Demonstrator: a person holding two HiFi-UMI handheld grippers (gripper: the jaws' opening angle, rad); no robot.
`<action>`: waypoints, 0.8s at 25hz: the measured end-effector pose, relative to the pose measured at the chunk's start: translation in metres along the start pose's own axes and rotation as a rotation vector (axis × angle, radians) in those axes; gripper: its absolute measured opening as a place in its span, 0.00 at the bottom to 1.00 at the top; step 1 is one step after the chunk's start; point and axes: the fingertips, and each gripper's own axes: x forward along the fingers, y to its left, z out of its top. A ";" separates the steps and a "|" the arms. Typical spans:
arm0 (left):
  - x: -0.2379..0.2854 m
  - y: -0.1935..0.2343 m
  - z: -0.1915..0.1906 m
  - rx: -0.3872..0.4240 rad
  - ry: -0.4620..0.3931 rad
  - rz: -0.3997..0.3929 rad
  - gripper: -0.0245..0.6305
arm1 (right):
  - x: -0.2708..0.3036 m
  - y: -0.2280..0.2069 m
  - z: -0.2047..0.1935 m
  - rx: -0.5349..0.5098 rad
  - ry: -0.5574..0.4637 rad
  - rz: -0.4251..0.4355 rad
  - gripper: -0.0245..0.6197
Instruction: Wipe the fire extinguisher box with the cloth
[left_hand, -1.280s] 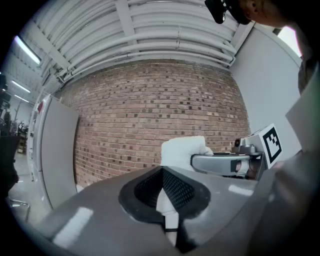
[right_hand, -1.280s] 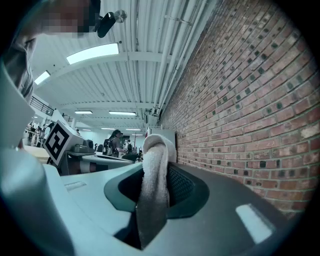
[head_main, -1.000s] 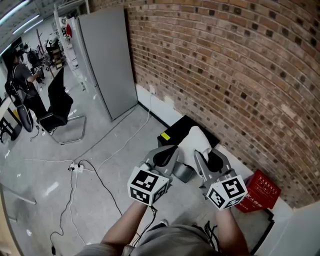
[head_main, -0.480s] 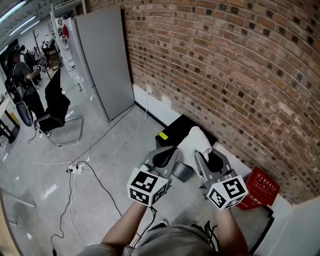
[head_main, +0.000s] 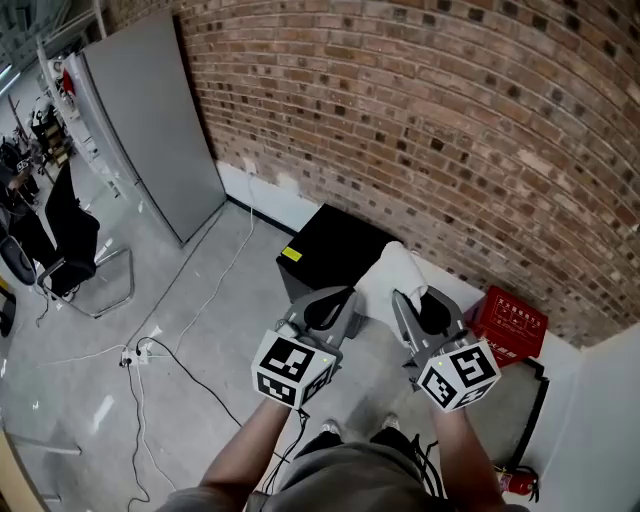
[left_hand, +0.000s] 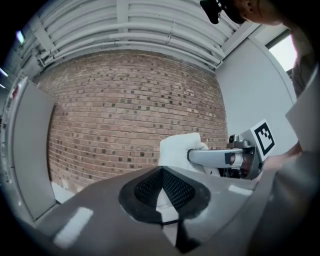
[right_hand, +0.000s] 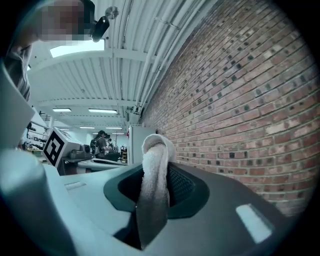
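Observation:
The red fire extinguisher box stands on the floor against the brick wall, to the right of both grippers. My right gripper is shut on a white cloth, which sticks out past its jaws; in the right gripper view the cloth hangs folded between the pads of that gripper. My left gripper is held beside it at the same height, jaws together with nothing in them. The left gripper view shows its own closed jaws, with the cloth beyond them. Both grippers are well above the box and apart from it.
A black box sits on the floor by the wall, below the grippers. A tall grey cabinet stands at the left, and a black chair beyond it. Cables and a power strip cross the floor. A fire extinguisher lies at the bottom right.
The head view has shifted right along the wall, so the red box shows more fully and the black box lies further left. Both grippers keep their pose; the cloth stays held.

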 end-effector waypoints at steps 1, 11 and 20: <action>0.008 -0.012 -0.004 -0.006 0.010 -0.045 0.04 | -0.012 -0.008 -0.003 0.005 0.006 -0.039 0.22; 0.095 -0.145 -0.016 -0.010 0.079 -0.364 0.04 | -0.139 -0.104 -0.006 0.049 0.029 -0.362 0.22; 0.161 -0.270 -0.023 0.011 0.130 -0.524 0.04 | -0.260 -0.195 -0.009 0.116 0.005 -0.536 0.22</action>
